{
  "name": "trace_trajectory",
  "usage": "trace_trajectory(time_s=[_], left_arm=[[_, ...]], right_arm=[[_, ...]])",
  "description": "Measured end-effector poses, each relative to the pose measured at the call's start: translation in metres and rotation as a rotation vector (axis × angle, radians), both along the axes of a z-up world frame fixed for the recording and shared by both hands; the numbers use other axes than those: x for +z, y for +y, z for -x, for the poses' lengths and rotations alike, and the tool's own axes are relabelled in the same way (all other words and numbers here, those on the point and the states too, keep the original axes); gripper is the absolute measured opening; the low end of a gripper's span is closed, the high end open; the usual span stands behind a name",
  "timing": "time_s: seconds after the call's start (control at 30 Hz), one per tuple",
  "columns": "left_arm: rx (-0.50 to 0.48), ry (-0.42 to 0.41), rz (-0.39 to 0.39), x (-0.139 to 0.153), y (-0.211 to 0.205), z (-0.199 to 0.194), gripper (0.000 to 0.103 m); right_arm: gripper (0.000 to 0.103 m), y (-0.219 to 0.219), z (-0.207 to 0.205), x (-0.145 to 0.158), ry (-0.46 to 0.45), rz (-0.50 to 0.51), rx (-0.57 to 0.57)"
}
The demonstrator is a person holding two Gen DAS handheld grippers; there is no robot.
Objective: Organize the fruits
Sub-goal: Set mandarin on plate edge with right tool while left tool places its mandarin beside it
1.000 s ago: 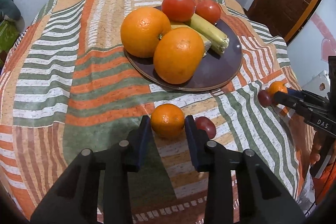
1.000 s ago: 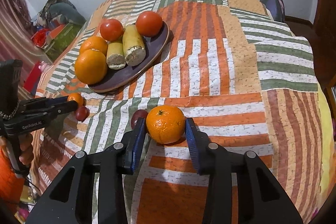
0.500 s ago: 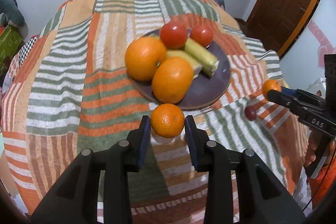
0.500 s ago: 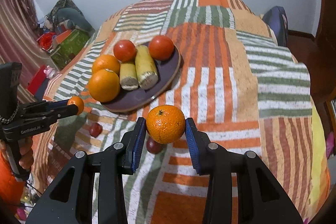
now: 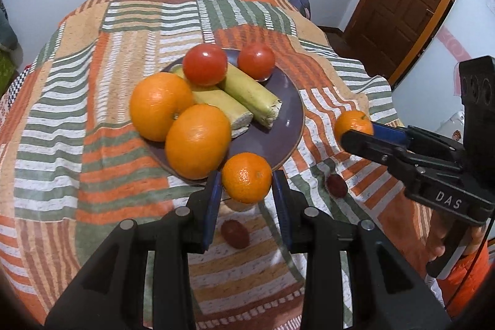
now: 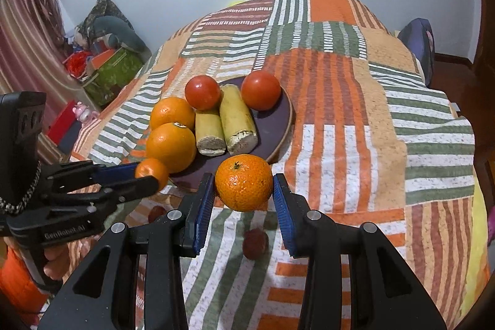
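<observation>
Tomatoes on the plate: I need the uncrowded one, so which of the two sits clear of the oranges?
The right-hand tomato, by the far rim. The left tomato sits beside the big orange.

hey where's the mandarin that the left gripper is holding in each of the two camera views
Left wrist view: the left gripper's mandarin sits low in the centre, clamped in the left gripper, just below the plate.
Right wrist view: the same mandarin is at the left edge, held in the gripper coming in from the left, beside the plate's lower left.
Shared landmark: the dark plate with two tomatoes at its far side.
</observation>
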State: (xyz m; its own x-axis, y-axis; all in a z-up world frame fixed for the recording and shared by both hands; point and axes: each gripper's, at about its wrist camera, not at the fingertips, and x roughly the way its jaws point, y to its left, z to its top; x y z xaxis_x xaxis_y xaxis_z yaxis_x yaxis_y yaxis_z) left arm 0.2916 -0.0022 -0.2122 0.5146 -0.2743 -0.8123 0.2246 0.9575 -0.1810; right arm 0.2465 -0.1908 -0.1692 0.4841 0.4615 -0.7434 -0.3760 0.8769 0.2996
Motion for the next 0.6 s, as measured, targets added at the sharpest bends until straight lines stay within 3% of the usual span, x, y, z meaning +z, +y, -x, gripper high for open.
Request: trace_trajectory(time_s=[0.6], left_arm=[[-0.019, 0.017, 0.001, -0.017, -0.005, -0.019, 0.033]], right_arm=[[0.035, 0.036, -0.019, -0.017, 0.017, 0.078, 0.076]])
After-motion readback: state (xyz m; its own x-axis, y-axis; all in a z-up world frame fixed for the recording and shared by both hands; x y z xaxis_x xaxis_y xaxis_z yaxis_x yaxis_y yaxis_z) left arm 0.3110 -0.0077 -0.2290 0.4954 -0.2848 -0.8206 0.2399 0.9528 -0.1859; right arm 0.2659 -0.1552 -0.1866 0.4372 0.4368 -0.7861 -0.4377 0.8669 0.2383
